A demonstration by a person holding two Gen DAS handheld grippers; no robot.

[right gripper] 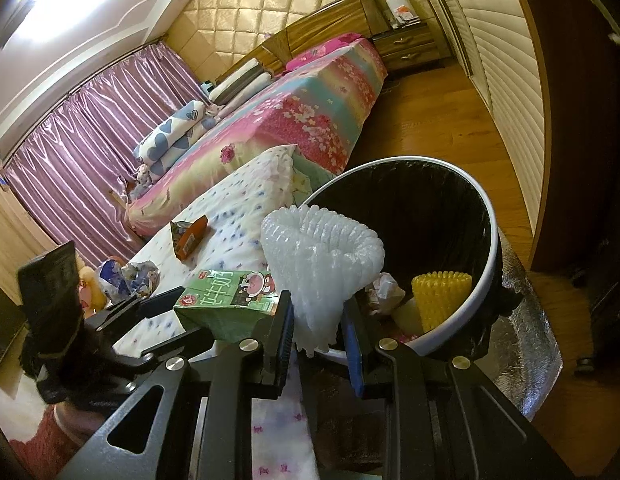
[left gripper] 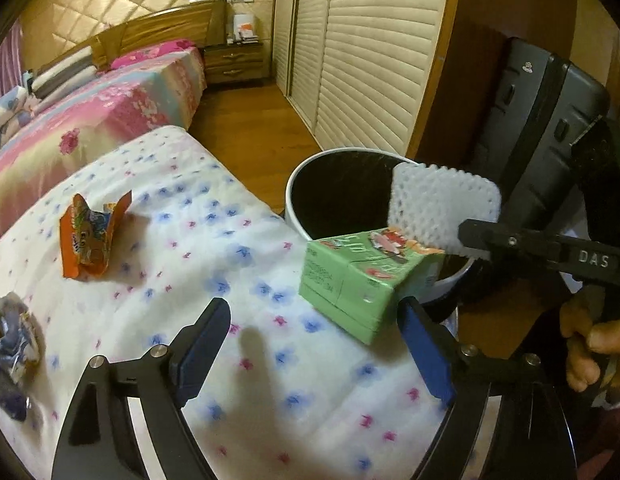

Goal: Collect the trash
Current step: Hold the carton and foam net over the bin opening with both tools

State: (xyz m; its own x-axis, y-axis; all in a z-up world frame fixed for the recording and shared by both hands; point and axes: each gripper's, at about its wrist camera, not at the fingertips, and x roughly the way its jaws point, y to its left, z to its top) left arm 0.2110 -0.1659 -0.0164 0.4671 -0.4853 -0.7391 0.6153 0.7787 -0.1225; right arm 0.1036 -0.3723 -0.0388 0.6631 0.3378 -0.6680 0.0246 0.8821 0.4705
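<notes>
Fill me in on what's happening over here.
A person with two handheld grippers is clearing trash off a floral sheet into a bin. The right gripper pinches white bubble wrap at the bin's rim. The left gripper is open beside a green milk carton. An orange wrapper and a crumpled packet remain.

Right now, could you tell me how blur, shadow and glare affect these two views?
Left wrist view: the green carton is motion-smeared, and the left gripper casts a soft shadow on the spotted cover. Right wrist view: the ceiling at upper left is blown out, the bin interior is dark, and the fisheye bends the wardrobe slats.
</notes>
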